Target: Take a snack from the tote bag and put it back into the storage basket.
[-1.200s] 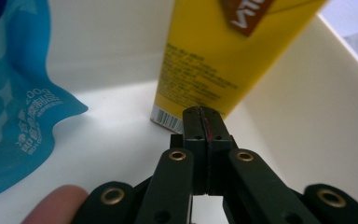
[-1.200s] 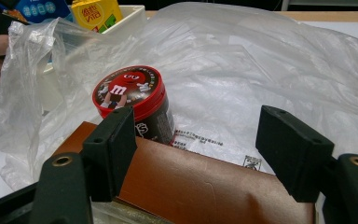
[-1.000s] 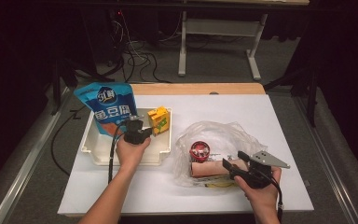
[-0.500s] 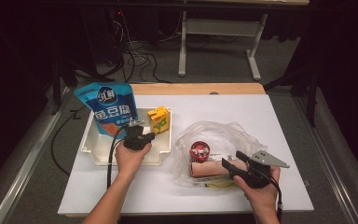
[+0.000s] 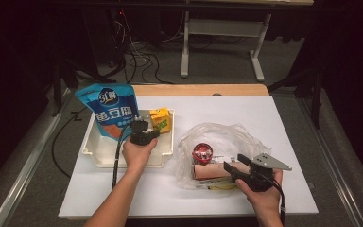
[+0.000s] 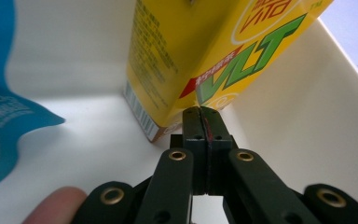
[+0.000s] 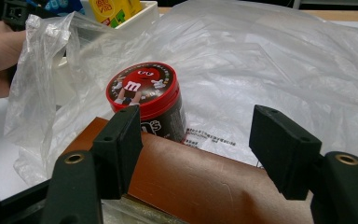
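My left gripper is shut and empty inside the white tray. Its closed tips almost touch the lower corner of the yellow drink carton standing in the tray. A blue pouch leans in the tray's left part. My right gripper is open at the mouth of a clear plastic bag. Its jaws have just been closing a little over a brown roll-shaped pack, and the right pad stands clear of it. A red-lidded candy tub stands just beyond the pack.
The bag spreads over the white tabletop right of the tray. Something yellow lies under the brown pack near the front edge. A wooden strip runs along the table's far edge.
The left gripper has edged slightly toward the yellow carton. The right hand has kept its place by the bag.
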